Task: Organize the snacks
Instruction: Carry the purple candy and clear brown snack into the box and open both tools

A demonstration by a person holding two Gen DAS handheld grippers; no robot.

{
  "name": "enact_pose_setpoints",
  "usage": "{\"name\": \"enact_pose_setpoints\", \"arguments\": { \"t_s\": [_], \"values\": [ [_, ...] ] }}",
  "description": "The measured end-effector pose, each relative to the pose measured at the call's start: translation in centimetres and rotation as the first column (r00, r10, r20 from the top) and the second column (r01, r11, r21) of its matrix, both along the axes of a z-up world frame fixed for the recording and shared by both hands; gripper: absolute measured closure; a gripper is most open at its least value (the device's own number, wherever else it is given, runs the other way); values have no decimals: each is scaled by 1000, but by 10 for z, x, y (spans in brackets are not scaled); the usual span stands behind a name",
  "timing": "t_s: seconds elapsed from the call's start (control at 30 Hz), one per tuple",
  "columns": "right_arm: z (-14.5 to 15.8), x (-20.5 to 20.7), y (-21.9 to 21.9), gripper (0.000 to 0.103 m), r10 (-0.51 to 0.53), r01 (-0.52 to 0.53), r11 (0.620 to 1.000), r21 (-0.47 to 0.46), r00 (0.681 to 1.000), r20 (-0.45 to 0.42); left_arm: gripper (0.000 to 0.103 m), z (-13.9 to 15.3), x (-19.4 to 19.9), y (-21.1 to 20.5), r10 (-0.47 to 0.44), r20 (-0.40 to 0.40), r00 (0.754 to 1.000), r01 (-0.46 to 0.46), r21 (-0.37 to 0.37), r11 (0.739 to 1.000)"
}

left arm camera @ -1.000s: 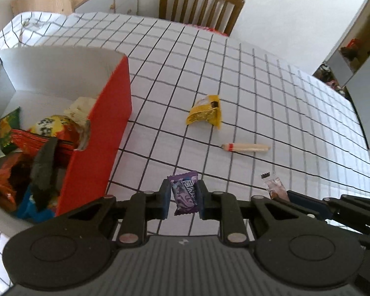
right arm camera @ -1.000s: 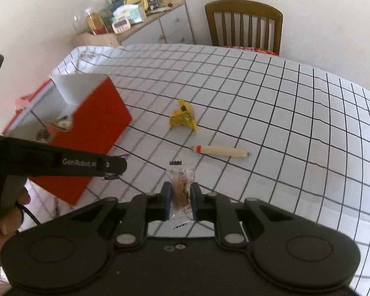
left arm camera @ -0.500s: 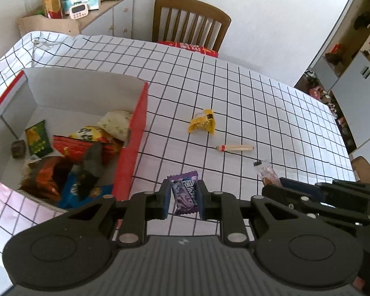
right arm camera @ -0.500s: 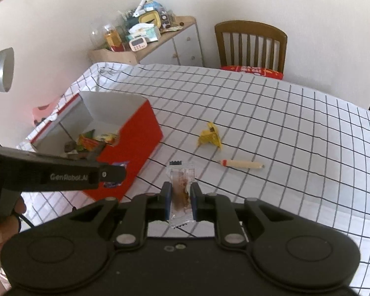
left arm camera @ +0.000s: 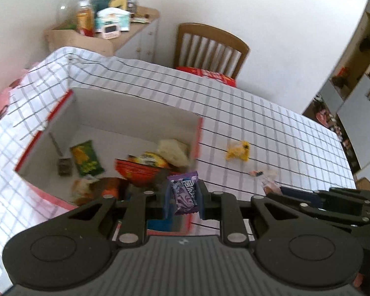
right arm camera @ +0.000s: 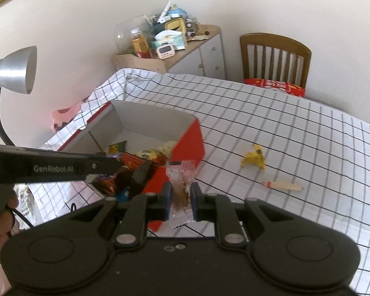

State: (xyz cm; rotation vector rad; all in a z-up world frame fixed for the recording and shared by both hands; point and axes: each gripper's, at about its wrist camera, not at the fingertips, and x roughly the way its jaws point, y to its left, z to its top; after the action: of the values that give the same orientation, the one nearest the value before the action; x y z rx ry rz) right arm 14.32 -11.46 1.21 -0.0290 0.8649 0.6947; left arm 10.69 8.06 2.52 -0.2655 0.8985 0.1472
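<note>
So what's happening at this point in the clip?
A person is tidying snacks with a gripper in each hand. The left gripper is shut on a purple candy packet, the right gripper on a clear-wrapped brown snack. Both hang near the red box, which already holds several packets. A yellow wrapper and a wooden stick lie on the checked tablecloth.

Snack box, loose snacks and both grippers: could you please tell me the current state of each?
Red box: open-topped, partly filled with snacks.
Purple packet: held off the table.
Clear-wrapped brown snack: held off the table.
Left gripper: fingers shut on the purple packet.
Right gripper: fingers shut on the clear-wrapped brown snack.
Yellow packet: loose on the tablecloth.
Stick snack: lying flat on the cloth.
</note>
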Motion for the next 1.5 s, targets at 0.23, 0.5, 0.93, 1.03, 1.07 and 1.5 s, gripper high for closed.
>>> {"name": "enact_pose_setpoints", "arguments": {
  "t_s": [0.23,0.5,0.93,1.03,1.07,1.5],
  "values": [
    [-5,2,41,89,13,-14,1000,-4,1000,-13,82,-5,-4,48,60,-9,998,-60,6,998],
    [-16,16,88,89,9,-9,999,-30,1000,-12,82,-18,2,98,107,-33,994,-107,25,994],
    [-54,54,146,89,-16,10,994,-105,998,-64,82,-60,40,150,138,-129,982,-128,79,989],
    [-63,61,150,89,-28,18,992,-125,997,-75,82,-74,48,154,130,-161,978,-119,77,990],
    [-65,63,152,89,-30,19,991,-130,996,-79,82,-77,50,153,125,-169,978,-113,76,991],
    [-77,68,157,78,-28,8,989,-151,992,-126,76,-103,57,149,128,-228,965,-119,55,991]
  ]
}}
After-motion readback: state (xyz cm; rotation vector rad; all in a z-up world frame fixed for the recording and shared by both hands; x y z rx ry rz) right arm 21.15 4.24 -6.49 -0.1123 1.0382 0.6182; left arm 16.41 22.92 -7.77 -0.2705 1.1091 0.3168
